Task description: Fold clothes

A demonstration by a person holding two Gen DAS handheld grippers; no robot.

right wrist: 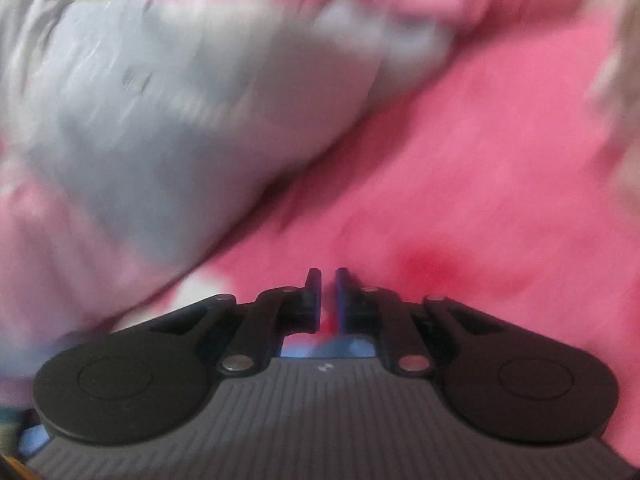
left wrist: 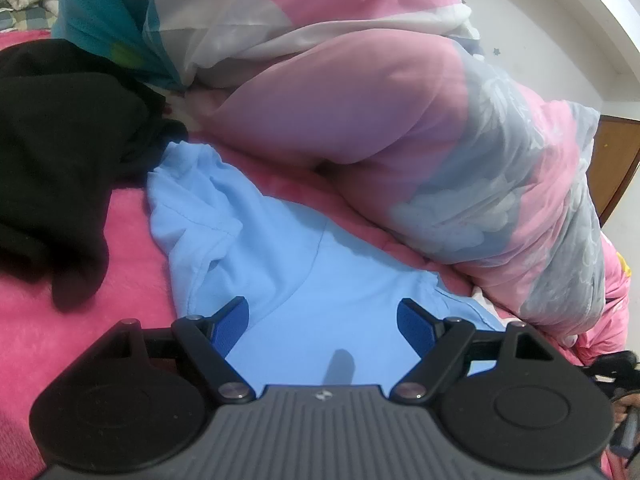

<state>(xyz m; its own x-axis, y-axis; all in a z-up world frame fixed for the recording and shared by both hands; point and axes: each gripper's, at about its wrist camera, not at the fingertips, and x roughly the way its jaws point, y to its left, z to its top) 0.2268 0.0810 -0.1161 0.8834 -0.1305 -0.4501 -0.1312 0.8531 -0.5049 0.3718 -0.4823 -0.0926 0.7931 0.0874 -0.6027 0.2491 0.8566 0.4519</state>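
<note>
A light blue garment (left wrist: 280, 248) lies spread and partly creased on the pink fleece blanket (left wrist: 80, 320). My left gripper (left wrist: 322, 308) hovers over its near part, open wide, blue pads on either side with nothing between them. In the blurred right wrist view my right gripper (right wrist: 328, 276) is shut to a thin slit with nothing visible between the fingers. It points at the pink blanket (right wrist: 480, 180). A sliver of light blue cloth (right wrist: 332, 350) shows under its base.
A black garment (left wrist: 60, 140) lies heaped at the left, touching the blue one's far corner. A bulky pink and grey quilt (left wrist: 400, 120) fills the back and right, seen also as the quilt (right wrist: 160, 120) in the right wrist view. Teal fabric (left wrist: 92, 12) lies behind.
</note>
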